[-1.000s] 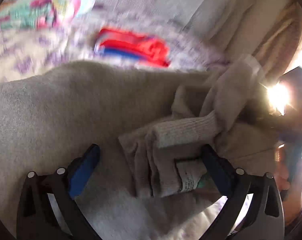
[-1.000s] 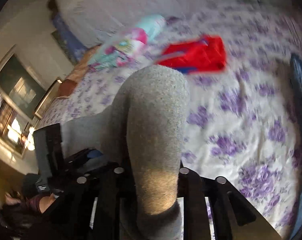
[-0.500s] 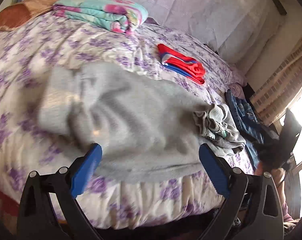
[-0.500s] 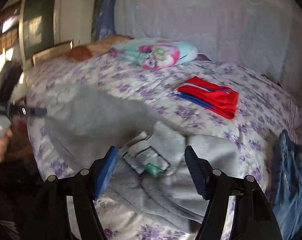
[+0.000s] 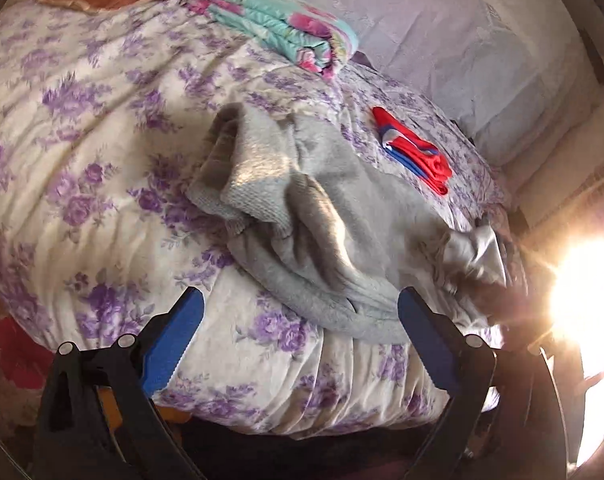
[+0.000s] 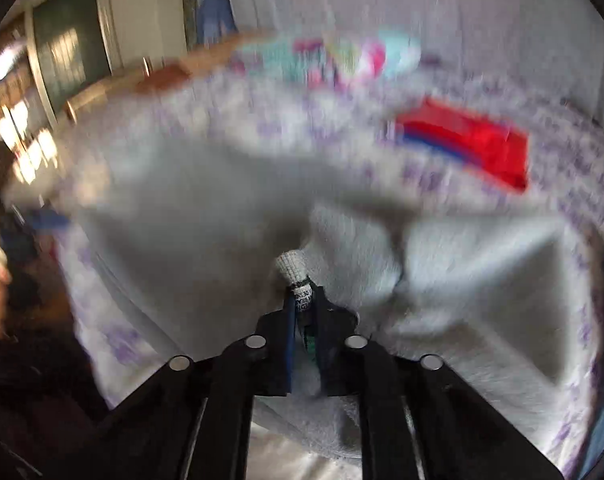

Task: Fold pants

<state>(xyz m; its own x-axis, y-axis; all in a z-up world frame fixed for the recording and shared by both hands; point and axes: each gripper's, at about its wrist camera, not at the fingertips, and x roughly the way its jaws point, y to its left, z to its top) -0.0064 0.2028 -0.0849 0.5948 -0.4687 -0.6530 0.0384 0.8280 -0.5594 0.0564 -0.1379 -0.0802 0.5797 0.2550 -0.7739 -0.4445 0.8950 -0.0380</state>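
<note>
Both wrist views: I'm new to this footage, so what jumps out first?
The grey pants lie crumpled across the bed, and the right gripper is shut on their labelled edge. The left gripper hangs open near the bed's edge. A folded red garment lies beyond the pants, and sun glare whitens the left view's right side.

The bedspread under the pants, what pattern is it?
Cream bedspread with purple flowers, clearest in the left wrist view.
</note>
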